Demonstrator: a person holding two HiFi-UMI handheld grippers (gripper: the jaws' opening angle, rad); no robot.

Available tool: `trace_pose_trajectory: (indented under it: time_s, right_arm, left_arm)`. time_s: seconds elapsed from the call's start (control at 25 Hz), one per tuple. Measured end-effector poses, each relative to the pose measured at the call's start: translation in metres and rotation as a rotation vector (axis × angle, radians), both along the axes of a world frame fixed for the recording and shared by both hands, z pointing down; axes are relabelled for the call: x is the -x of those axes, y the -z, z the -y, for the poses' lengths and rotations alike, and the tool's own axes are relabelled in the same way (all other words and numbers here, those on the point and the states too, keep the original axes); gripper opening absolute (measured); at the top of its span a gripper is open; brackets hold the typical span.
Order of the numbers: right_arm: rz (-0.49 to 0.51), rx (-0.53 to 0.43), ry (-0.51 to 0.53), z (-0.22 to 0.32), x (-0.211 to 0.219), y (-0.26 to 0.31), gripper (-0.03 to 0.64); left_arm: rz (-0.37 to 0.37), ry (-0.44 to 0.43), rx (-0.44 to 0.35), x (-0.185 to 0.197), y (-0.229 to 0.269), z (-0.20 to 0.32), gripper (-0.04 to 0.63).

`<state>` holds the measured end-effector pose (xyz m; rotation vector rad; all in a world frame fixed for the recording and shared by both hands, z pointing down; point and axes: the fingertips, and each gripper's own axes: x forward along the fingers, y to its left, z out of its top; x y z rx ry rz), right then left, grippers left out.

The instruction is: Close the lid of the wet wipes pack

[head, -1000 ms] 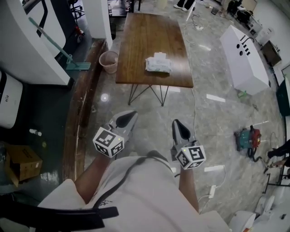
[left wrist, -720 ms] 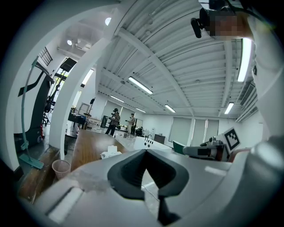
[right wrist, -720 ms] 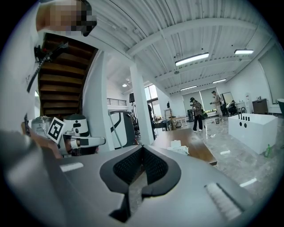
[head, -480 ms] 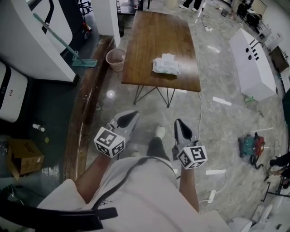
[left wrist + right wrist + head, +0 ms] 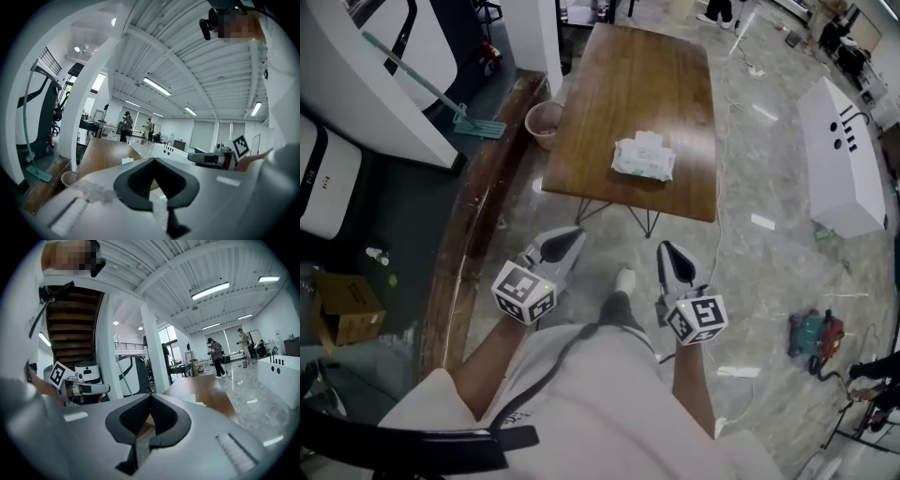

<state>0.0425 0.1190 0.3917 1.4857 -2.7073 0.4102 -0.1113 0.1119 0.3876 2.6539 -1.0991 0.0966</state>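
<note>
The wet wipes pack (image 5: 643, 157) lies on the near half of a brown wooden table (image 5: 609, 103), white and crumpled, its lid flap standing up at the far side. Both grippers hang in front of my body, well short of the table and above the floor. My left gripper (image 5: 573, 234) is shut with nothing in it; my right gripper (image 5: 663, 247) is shut and empty too. In the left gripper view the pack (image 5: 127, 161) shows small beyond the touching jaw tips of the left gripper (image 5: 153, 159). The right gripper view shows the pack (image 5: 194, 401) to the right of the right gripper (image 5: 150, 395).
A pink bin (image 5: 544, 120) stands at the table's left edge, a mop (image 5: 441, 98) beside it. A long white cabinet (image 5: 848, 159) lies to the right. A cable and a power tool (image 5: 814, 336) lie on the floor at right. A cardboard box (image 5: 342, 319) sits far left. People stand far off.
The table and the pack have come closer in the head view and sit lower in the picture. Both grippers stay shut in front of the body.
</note>
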Motion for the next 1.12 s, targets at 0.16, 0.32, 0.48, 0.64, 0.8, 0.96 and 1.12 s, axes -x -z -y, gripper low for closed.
trace_pose_trajectory:
  time_s: [0.16, 0.32, 0.48, 0.64, 0.8, 0.96, 1.12]
  right_arm:
    - [-0.010, -0.003, 0.061, 0.046, -0.020, 0.005, 0.009]
    - [-0.013, -0.002, 0.119, 0.088, -0.038, 0.006, 0.009]
    - [-0.015, 0.010, 0.163, 0.123, -0.056, -0.001, 0.009]
    - [-0.012, 0.024, 0.200, 0.154, -0.071, -0.006, 0.009]
    - [-0.016, 0.044, 0.251, 0.179, -0.077, -0.013, 0.009]
    - [-0.040, 0.078, 0.305, 0.200, -0.084, -0.026, 0.009]
    - [-0.046, 0.080, 0.327, 0.219, -0.089, -0.029, 0.009]
  left_arm:
    - [-0.009, 0.039, -0.004, -0.027, 0.006, 0.040, 0.002]
    - [-0.011, 0.060, 0.009, -0.057, 0.005, 0.078, 0.002]
    - [-0.013, 0.077, 0.019, -0.082, 0.002, 0.111, 0.002]
    - [0.007, 0.104, 0.021, -0.100, -0.003, 0.138, 0.002]
    - [0.007, 0.121, 0.026, -0.115, -0.006, 0.166, 0.002]
    - [-0.001, 0.150, 0.020, -0.127, -0.006, 0.191, 0.002]
    - [-0.002, 0.173, 0.026, -0.128, -0.007, 0.200, 0.002]
